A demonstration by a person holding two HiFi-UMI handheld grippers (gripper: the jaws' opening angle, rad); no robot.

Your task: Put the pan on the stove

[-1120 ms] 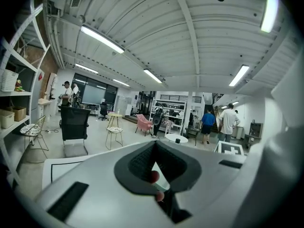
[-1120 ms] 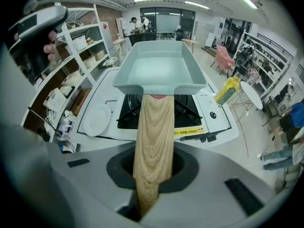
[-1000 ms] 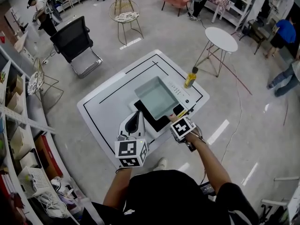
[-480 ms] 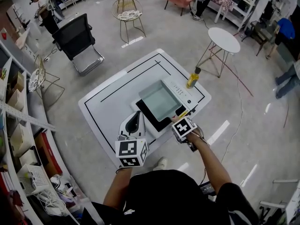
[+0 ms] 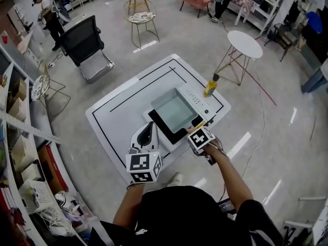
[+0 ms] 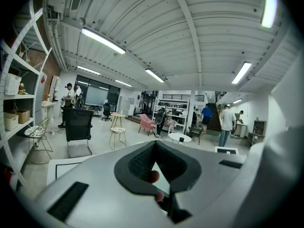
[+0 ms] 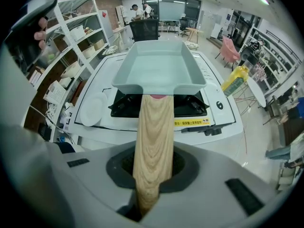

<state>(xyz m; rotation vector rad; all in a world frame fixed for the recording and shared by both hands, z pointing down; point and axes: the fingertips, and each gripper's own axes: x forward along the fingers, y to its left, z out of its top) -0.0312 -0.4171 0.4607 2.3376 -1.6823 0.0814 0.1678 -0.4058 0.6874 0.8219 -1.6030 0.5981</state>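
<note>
A pale teal square pan (image 5: 174, 109) (image 7: 159, 68) with a wooden handle (image 7: 153, 137) hangs over the black stove (image 5: 165, 129) (image 7: 190, 106) on the white table (image 5: 115, 114). I cannot tell whether its base touches the grate. My right gripper (image 5: 197, 130) (image 7: 153, 177) is shut on the wooden handle at the table's front right. My left gripper (image 5: 151, 126) (image 6: 156, 175) is held up at the table's front edge, left of the stove. Its jaws are together and hold nothing.
A yellow bottle (image 5: 209, 85) (image 7: 236, 80) stands at the table's far right corner. A white plate (image 7: 92, 109) lies left of the stove. Around the table are a black chair (image 5: 82, 47), a round white side table (image 5: 242, 42) and shelves (image 5: 20, 137).
The pan sits slightly lower and further in over the stove than a second ago. The left gripper has not moved.
</note>
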